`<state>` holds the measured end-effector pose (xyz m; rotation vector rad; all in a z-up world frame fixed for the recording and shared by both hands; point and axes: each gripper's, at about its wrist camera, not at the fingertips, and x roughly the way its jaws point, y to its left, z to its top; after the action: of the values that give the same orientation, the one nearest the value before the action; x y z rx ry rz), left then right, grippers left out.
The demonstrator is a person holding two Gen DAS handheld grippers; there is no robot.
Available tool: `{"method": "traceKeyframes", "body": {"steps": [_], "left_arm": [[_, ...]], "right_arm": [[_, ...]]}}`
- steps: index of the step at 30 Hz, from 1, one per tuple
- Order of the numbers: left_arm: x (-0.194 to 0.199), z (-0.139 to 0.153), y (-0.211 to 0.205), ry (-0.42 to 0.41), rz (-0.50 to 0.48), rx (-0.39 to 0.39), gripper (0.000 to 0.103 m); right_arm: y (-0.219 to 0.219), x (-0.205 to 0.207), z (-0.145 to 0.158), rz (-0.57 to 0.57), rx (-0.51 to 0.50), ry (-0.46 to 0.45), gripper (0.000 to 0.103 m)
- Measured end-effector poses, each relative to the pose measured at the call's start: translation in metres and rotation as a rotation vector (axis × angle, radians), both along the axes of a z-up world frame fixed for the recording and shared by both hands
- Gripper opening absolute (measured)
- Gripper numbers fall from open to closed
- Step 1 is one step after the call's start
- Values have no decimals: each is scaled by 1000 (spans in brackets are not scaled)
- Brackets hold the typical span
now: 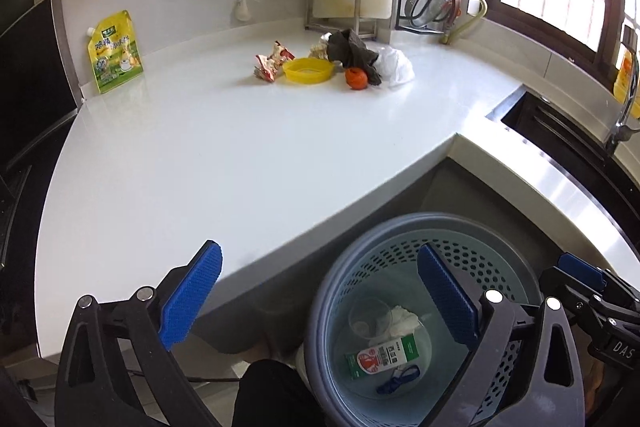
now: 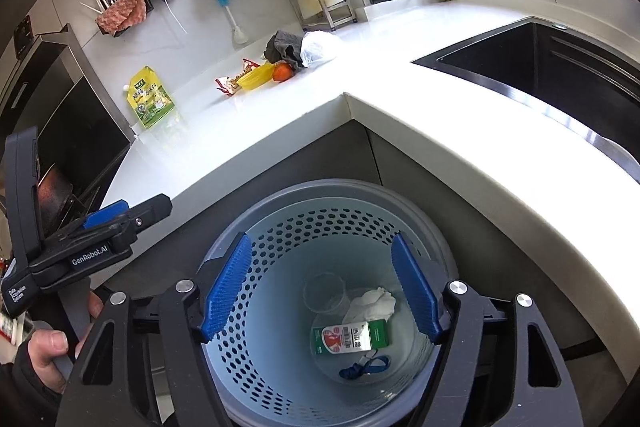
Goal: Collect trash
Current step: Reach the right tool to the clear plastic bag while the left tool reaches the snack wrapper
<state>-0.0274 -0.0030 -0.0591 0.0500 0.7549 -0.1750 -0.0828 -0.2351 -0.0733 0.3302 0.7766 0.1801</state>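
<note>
- Below the spread fingers of the right gripper (image 2: pixel 322 291): perforated bin (image 2: pixel 280 227) holding a carton (image 2: pixel 352 337), white tissue (image 2: pixel 374 303), clear cup (image 2: pixel 324 291), blue cord (image 2: pixel 364 367).
- Left gripper (image 1: pixel 320 291): fingers wide apart, nothing between them, right finger over the bin rim.
- Beyond both fingertips, on the counter (image 1: pixel 240 147): wrapper (image 1: pixel 270 61), yellow dish (image 1: pixel 308 70), orange (image 1: pixel 356 78), dark cloth (image 1: pixel 354 53), white bag (image 1: pixel 396 65).

Each black claw (image 2: pixel 322 291) carries ribbed blue pads (image 2: pixel 228 289) and silver pivot screws (one body reads "GenRobot.AI").
</note>
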Motion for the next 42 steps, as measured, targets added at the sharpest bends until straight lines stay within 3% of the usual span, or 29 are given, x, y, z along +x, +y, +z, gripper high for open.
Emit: {"method": "traceKeyframes", "body": {"steps": [11,19,29,42], "left_arm": [[51,15,17,-47,0,5,96],[101,34,42,-69,29,-28,97],[167,57,49,-137,54,-8,97],[245,37,51,-63,73,-1,97]], "right_arm": [[9,51,11,7,-47,-52,79],[3,93,28,-22,-97,-85,79],[1,175,55,-36,-156,-127,79],[19,282,47,-18,-187,-66,79]]}}
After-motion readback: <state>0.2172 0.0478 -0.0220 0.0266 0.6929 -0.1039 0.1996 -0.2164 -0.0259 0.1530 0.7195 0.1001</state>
